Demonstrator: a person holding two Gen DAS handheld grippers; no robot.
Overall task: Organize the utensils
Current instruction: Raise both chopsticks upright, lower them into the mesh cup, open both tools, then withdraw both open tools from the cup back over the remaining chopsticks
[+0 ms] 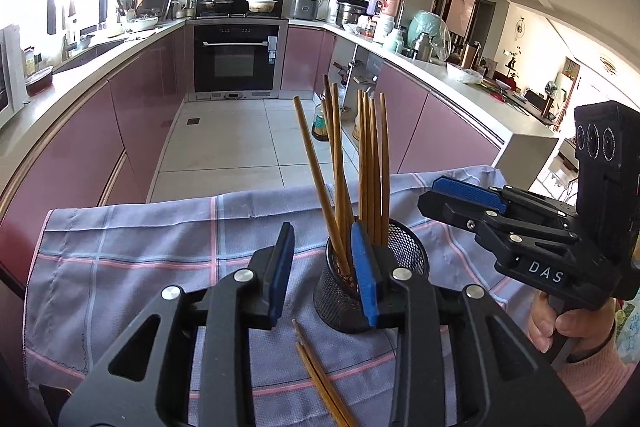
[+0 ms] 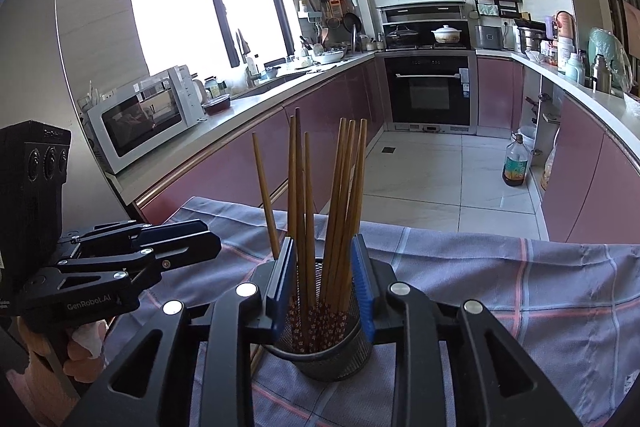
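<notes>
Chopsticks are standing in a black mesh holder on the plaid cloth; two more are lying beside it, cut off below. Left gripper is gaping wide, empty; right gripper is straddling the holder, contact unclear.

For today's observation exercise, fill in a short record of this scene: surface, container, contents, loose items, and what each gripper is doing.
surface: checked cloth spread over a table
container: black mesh cup, standing upright
contents: wooden chopsticks, standing upright and fanned out
loose items: chopsticks on the cloth, lying beside the cup
left gripper: open, nothing held, right finger in front of the cup
right gripper: open, fingers either side of the cup's top, grip not evident
</notes>
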